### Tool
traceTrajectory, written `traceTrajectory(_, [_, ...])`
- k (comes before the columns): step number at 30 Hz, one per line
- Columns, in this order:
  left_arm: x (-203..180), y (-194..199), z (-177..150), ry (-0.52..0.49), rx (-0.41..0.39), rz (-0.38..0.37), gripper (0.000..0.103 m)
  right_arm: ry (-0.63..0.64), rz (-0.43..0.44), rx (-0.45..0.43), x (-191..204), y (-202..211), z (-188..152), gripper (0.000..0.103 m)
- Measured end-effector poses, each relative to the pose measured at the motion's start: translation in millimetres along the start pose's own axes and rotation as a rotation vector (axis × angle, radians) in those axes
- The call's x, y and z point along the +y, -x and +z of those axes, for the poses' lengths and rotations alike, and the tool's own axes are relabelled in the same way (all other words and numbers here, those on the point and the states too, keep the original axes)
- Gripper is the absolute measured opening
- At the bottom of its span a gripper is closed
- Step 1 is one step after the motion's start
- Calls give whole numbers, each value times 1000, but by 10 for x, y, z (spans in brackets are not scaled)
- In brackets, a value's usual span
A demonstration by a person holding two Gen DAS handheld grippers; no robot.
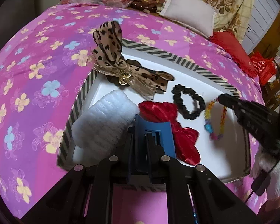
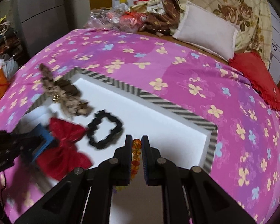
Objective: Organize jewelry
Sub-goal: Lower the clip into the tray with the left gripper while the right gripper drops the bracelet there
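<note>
A bed (image 2: 177, 71) fills the room, under a pink flowered bedspread (image 1: 37, 59). At its far end lie a white pillow (image 2: 205, 31), a rose-print quilt (image 2: 233, 5) and a red cushion (image 2: 255, 74). Left of the bed stands a grey cabinet (image 2: 41, 15).

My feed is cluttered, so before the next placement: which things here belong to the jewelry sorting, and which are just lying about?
Job items:
- striped box
- beaded bracelet, clamped in the right hand-held gripper
- blue hair clip, clamped in the left hand-held gripper
- black scrunchie
- red bow
- leopard bow
- white fluffy piece

Lying about:
- white pillow
- red cushion
- plastic bags
</note>
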State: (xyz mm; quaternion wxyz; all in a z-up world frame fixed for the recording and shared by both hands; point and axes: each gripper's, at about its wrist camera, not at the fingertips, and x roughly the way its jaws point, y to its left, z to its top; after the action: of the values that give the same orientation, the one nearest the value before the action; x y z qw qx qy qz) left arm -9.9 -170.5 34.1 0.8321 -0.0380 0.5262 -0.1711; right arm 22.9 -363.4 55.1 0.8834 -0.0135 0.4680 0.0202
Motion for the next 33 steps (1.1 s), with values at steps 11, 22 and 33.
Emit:
traceTrajectory(11, [-28, -73, 3, -14, -5, 32, 12, -156, 88, 14, -234, -310, 121, 24])
traceTrajectory(22, [-102, 278, -97, -60, -113, 71, 37, -141, 101, -27, -120, 213, -260, 41])
traceTrajectory(33, [-142, 497, -317, -68, -136, 107, 37, -107, 66, -84, 214, 703, -616, 50])
